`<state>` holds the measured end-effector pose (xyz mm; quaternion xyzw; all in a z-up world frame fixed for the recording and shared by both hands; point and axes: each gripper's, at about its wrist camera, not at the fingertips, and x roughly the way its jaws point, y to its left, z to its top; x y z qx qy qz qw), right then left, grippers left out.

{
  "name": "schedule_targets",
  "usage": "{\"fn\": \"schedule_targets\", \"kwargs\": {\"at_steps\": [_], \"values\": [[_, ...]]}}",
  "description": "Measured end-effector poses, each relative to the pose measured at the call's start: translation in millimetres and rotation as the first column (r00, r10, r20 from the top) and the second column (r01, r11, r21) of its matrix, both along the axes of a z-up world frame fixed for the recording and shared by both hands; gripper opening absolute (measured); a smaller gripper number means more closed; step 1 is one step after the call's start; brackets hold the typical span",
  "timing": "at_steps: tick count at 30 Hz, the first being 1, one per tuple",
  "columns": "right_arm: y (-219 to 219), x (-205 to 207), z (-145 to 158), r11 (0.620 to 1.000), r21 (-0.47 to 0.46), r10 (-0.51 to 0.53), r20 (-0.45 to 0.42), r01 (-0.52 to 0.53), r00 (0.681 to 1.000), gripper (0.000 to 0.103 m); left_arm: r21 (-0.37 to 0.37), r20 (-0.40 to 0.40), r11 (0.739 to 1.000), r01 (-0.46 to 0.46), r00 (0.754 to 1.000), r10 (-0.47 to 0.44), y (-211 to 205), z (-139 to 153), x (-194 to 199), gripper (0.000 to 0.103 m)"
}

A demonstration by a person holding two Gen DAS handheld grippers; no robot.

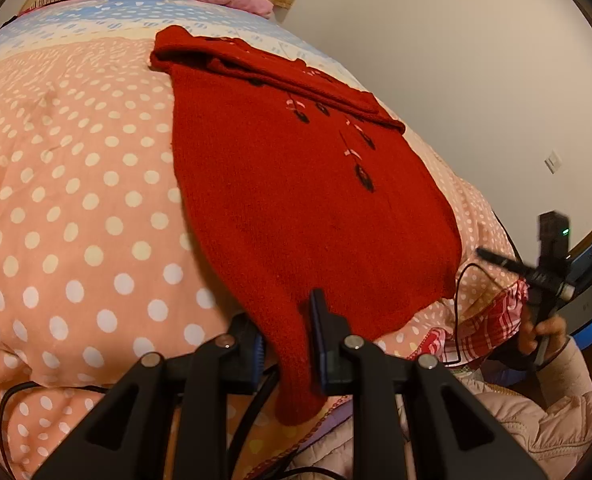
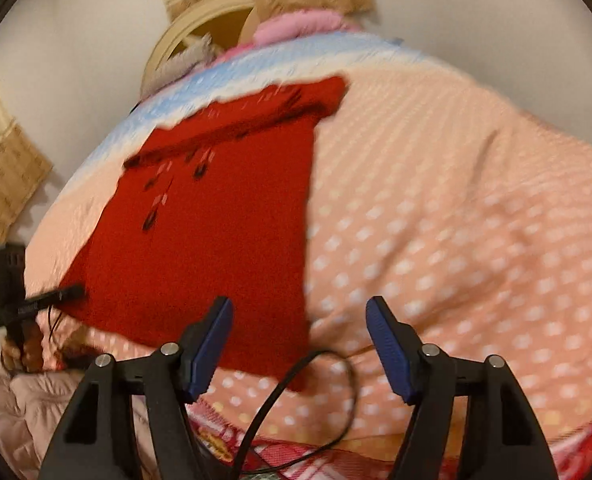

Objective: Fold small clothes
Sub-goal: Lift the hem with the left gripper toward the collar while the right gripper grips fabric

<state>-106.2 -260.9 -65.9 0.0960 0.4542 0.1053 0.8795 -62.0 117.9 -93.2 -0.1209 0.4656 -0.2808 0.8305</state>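
Left hand-held gripper pinched closed on cloth; right hand-held gripper spread wide, holding nothing.

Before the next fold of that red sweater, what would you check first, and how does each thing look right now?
1. Left claw has the sweater's near corner: ok, cloth is pinched between its fingers.
2. Right claw ready to take the other corner: ok, open and holding nothing.
3. Sweater lies flat on the dotted quilt: ok, though its far end is already turned over.
4. Black cable clear of the right claw: not ok, it loops between the fingers.
5. Right view sharp enough to aim: not ok, blurred.
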Motion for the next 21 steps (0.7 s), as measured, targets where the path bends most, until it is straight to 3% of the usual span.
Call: {"fn": "schedule_targets", "kwargs": {"at_steps": [5,8,13,15,21], "values": [[17,6,-39,0.999,-0.03,0.032,-0.113,-0.035,0.993,0.063,-0.012,-0.001,1.0,-0.003,1.0,0.003,2,-1,0,0.021],[14,8,-49,0.999,0.026,0.026,-0.125,-0.023,0.992,0.063,-0.017,-0.003,1.0,-0.003,1.0,0.003,3,-1,1,0.021],[16,4,-27,0.999,-0.033,0.014,-0.042,-0.015,0.999,0.063,-0.025,-0.007,1.0,-0.006,1.0,0.006,3,-2,2,0.021],[12,7,-21,1.0,0.004,0.011,-0.023,-0.011,1.0,0.063,-0.03,-0.011,0.999,-0.009,1.0,0.009,4,-2,4,0.021],[20,23,-32,0.999,-0.002,0.034,-0.061,-0.034,0.998,0.061,-0.018,-0.003,1.0,-0.007,1.0,0.007,2,-1,3,0.021]]}}
